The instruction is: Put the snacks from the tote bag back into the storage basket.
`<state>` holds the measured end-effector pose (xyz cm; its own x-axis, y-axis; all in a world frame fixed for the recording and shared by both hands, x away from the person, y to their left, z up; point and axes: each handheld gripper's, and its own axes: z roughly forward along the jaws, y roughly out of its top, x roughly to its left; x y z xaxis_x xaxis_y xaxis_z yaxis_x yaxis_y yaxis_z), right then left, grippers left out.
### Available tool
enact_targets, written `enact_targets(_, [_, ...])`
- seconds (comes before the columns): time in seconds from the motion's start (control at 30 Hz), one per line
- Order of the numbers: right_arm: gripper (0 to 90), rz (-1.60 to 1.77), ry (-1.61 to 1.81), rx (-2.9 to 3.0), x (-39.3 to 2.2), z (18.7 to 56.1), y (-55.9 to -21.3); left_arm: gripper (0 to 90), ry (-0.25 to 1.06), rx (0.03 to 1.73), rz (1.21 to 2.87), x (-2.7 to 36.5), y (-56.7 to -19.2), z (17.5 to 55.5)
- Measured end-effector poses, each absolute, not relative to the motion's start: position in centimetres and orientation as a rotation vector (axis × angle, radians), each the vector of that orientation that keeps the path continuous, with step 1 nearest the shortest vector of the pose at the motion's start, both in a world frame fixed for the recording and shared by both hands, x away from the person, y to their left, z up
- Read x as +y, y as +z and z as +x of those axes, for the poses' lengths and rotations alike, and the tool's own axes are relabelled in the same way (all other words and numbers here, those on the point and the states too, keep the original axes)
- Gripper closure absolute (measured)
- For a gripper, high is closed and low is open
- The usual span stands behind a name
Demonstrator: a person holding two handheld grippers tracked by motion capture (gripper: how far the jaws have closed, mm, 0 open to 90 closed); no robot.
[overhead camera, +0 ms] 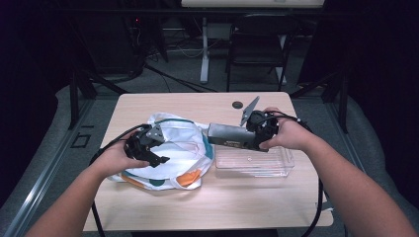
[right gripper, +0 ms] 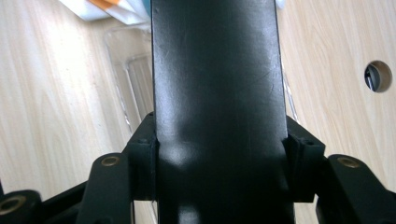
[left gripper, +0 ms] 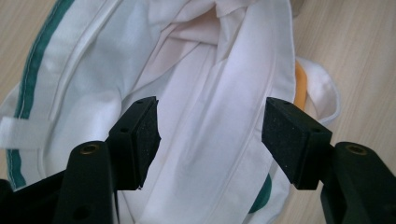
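A: Two things are in hand: a limp white cloth bag (overhead camera: 170, 153) with green trim, lying at about 9 o'clock on the table (overhead camera: 247, 197), and a dark, box-shaped object (overhead camera: 230, 136) near the middle.

B: Who has what?

A: Right gripper (overhead camera: 253, 134) is clamped on the dark object's end, jaws pressed to both its sides, holding it level above the clear plastic tray (overhead camera: 257, 163) at 3 o'clock. Left gripper (left gripper: 210, 133) hovers over the bag, jaws wide and not pinching; folds lie between them.

B: How will they handle?

A: The bag looks soft, light and floppy, so I'd pinch a seamed edge. The object looks rigid, smooth and likely heavier; gripped at one end, it could tip or slip.
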<state>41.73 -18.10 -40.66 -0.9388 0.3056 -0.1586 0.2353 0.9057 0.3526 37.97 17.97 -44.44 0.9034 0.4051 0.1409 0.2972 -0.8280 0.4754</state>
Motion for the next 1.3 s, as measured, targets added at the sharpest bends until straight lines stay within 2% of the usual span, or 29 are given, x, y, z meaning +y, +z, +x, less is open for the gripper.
enact_targets(0.3, [41.9,0.450,0.459,2.850,-19.3,42.7,-41.3,36.9,0.349,0.622,2.594,19.5,-45.4,37.7])
enact_targets(0.93, [42.0,0.451,0.427,2.833,-20.8,43.5,-42.9,38.1,0.374,0.814,2.438,20.8,-48.2,35.1])
enact_targets(1.3, [42.0,0.456,0.399,2.861,-20.9,43.8,-45.5,38.8,0.394,0.880,2.388,20.9,-49.5,34.2])
